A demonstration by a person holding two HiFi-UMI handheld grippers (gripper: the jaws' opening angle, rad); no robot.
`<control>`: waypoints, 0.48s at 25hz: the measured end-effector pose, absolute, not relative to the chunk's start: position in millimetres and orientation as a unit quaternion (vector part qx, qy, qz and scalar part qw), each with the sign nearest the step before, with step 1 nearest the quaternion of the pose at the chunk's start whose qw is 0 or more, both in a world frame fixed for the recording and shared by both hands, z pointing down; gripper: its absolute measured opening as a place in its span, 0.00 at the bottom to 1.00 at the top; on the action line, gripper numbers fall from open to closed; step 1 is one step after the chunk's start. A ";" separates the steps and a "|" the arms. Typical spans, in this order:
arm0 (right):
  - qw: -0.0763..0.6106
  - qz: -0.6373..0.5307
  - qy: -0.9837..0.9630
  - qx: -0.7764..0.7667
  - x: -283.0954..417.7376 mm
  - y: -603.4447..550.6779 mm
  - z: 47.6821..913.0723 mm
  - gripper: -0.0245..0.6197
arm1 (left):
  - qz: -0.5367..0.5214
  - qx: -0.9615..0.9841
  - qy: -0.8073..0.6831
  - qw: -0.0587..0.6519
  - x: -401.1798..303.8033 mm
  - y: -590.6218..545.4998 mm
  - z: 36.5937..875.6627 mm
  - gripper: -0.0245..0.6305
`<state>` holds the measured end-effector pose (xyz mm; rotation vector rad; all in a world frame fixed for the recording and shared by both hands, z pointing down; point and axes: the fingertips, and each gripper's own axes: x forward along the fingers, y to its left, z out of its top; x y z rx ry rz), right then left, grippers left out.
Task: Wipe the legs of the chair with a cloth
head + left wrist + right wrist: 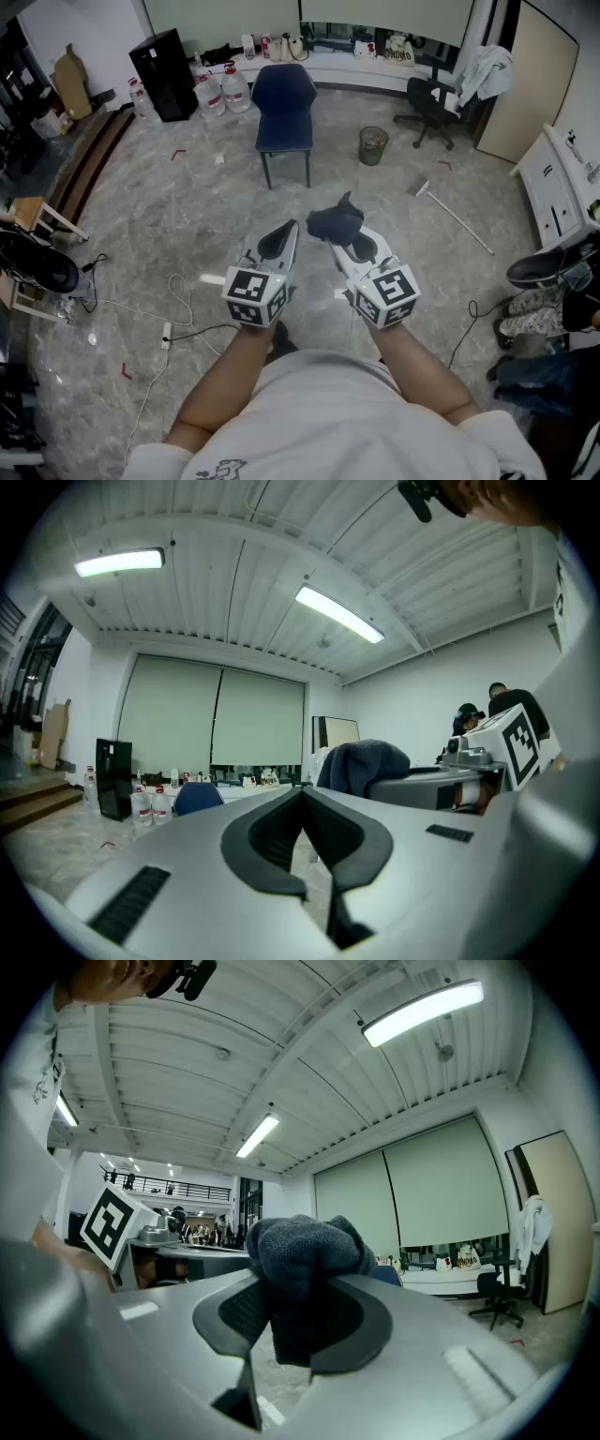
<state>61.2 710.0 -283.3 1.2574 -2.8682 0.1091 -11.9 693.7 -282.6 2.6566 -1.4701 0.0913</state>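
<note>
A blue chair (284, 112) stands on the marble floor well ahead of me, its thin dark legs (267, 171) showing below the seat; it is small and far off in the left gripper view (199, 797). My right gripper (345, 236) is shut on a dark grey cloth (335, 222), which bunches up out of the jaws (305, 1255). That cloth (366, 761) also shows to the right in the left gripper view. My left gripper (284, 232) is held beside it, shut with nothing between its jaws. Both grippers hang at waist height, far short of the chair.
A wire waste bin (372, 145) stands right of the chair, and a black office chair (431, 108) stands further right. A long-handled tool (455, 216) lies on the floor. Water bottles (220, 91) and a black cabinet (164, 75) are at the back left. Cables (169, 323) trail at left.
</note>
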 end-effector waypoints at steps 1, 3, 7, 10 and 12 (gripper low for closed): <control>0.004 0.033 -0.915 0.401 61.5 710.0 -283.8 0.19 | 0.031 0.873 -0.483 0.051 -11.4 693.6 -282.4 0.04; 0.004 0.031 -0.915 0.401 61.6 709.8 -284.3 0.19 | 0.032 0.874 -0.483 0.050 -11.1 693.3 -281.6 0.04; 0.004 0.033 -0.915 0.402 61.4 708.0 -282.7 0.19 | 0.028 0.874 -0.483 0.052 -12.4 691.8 -280.4 0.04; -0.002 0.040 -0.915 0.401 60.4 704.5 -280.5 0.20 | 0.021 0.874 -0.482 0.054 -14.9 687.8 -278.4 0.04; -0.001 0.045 -0.914 0.402 56.6 699.6 -277.9 0.20 | 0.021 0.874 -0.481 0.060 -19.6 682.7 -275.5 0.04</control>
